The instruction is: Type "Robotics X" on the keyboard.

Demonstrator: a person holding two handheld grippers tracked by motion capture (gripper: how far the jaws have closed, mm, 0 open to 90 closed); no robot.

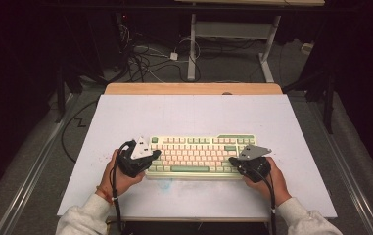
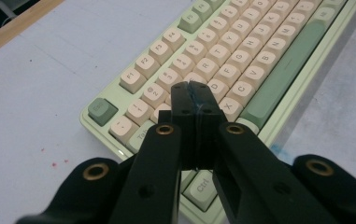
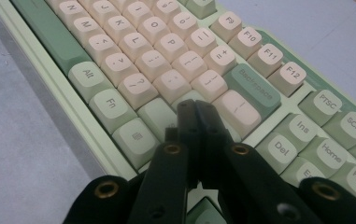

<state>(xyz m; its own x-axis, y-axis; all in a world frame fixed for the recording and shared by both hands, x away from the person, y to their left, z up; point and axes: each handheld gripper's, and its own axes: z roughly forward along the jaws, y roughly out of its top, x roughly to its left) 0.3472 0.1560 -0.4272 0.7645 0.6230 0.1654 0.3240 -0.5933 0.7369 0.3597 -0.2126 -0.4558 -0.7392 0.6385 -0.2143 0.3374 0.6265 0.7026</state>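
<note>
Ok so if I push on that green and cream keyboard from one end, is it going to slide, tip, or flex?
The keyboard would probably slide rather than tip: it lies low and flat on the smooth white table. It looks like a thick rigid case, so flexing seems unlikely. Pushed at one end alone, it may pivot. The keycaps would likely give first under the shut jaws.

High view overhead; gripper views share keyboard (image 1: 198,155) closely.

Both forearms, in pale sleeves, come in from the near edge, each hand wrapped around the body of its tool. The left tool (image 1: 151,157) angles inward with its jaws pressed together, nothing between them. The right tool (image 1: 233,160) mirrors it, its jaws likewise closed and empty.
</note>
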